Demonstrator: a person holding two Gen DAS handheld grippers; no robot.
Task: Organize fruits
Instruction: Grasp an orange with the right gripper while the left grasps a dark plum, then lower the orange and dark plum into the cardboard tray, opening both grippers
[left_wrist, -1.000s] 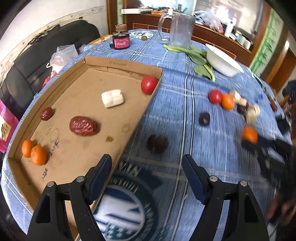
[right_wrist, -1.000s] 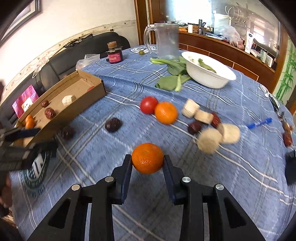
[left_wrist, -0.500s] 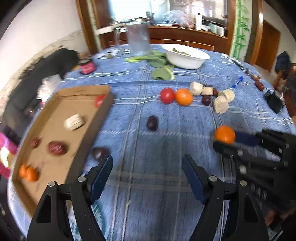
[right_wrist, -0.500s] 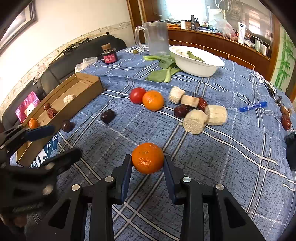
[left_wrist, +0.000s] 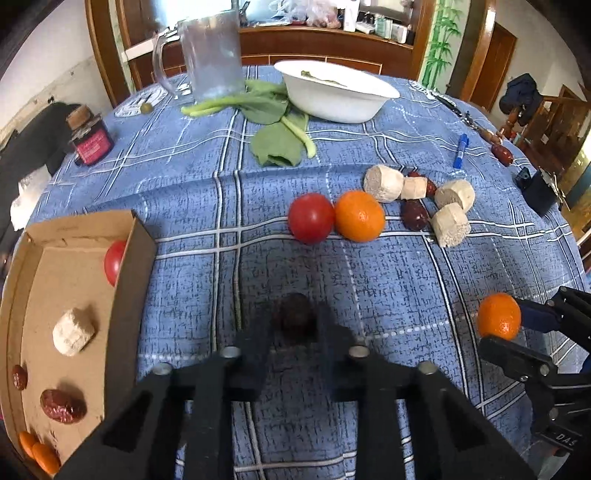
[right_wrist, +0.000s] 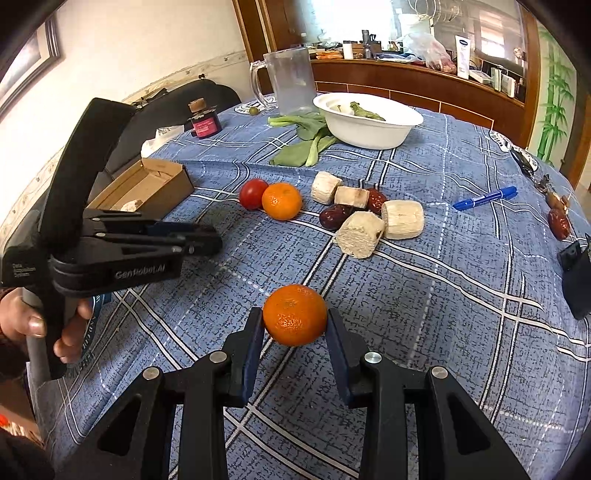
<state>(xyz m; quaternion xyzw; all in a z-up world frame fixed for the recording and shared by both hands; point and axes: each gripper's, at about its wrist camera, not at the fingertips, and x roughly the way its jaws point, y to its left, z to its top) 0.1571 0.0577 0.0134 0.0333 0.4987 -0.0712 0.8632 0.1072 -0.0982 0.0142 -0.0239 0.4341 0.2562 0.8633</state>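
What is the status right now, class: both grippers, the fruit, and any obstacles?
Right gripper shut on a tangerine, held above the tablecloth. Left gripper blurred, closing around a dark jujube. Cardboard box far left, path clear.

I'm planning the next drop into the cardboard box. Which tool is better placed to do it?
Probably the left tool: its fingers flank a dark fruit near the cardboard box. The right tool grips an orange farther from it.
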